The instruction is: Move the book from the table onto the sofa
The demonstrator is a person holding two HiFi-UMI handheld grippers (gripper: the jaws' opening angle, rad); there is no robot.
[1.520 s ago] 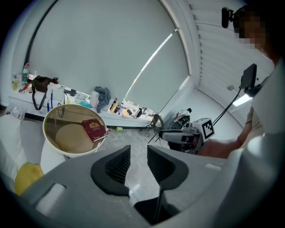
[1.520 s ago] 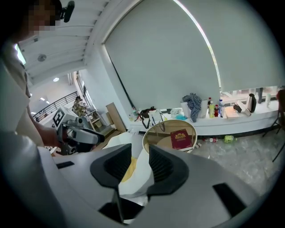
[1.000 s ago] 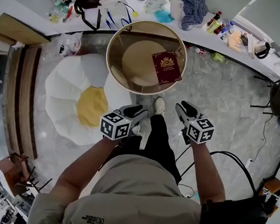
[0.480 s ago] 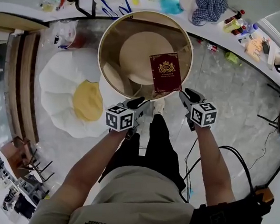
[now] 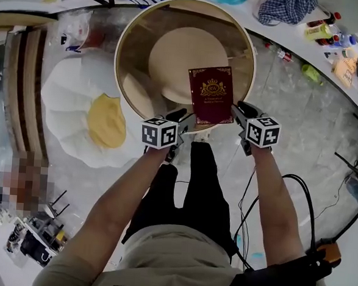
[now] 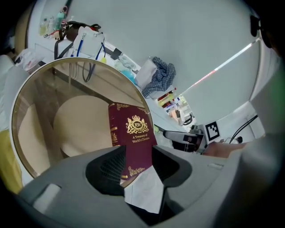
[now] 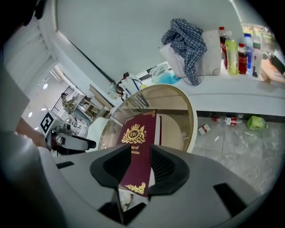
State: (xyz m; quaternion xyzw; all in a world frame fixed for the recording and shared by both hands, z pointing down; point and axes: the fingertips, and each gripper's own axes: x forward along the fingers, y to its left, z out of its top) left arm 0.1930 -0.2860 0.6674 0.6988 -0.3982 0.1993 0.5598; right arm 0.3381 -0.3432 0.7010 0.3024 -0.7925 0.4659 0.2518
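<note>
- Grey marble floor [image 5: 292,98] underfoot, cluttered white counter [image 5: 290,34] curving across at 12 o'clock, checked cloth [image 5: 286,6] and a row of bottles [image 5: 324,30] up at 1 o'clock.
- Dead ahead, a round glass-topped table [image 5: 136,51] with a pale wooden rim, seen from straight above.
- Off at the table's 8 o'clock, down on the floor, the sofa [image 5: 63,94]: a soft white cushion shaped like a fried egg, yellow yolk in the middle.
- And there, the book [image 5: 211,94]: maroon cover, gold crest, lying flat on the glass at about 5 o'clock on the tabletop, near end right by the rim.
- Left gripper [image 5: 182,115] in at the book's 7 o'clock corner, close beside it; claw released, jaws just been opening and now wide, that corner lined up in the gap, no pad pressing on it.
- Right gripper [image 5: 239,108] at the book's 4 o'clock, just beside its right edge; claw released here too, jaws spread, cover showing through the gap, nothing clenched.
- Both pointing forward and down at the table, marker cubes facing up.
</note>
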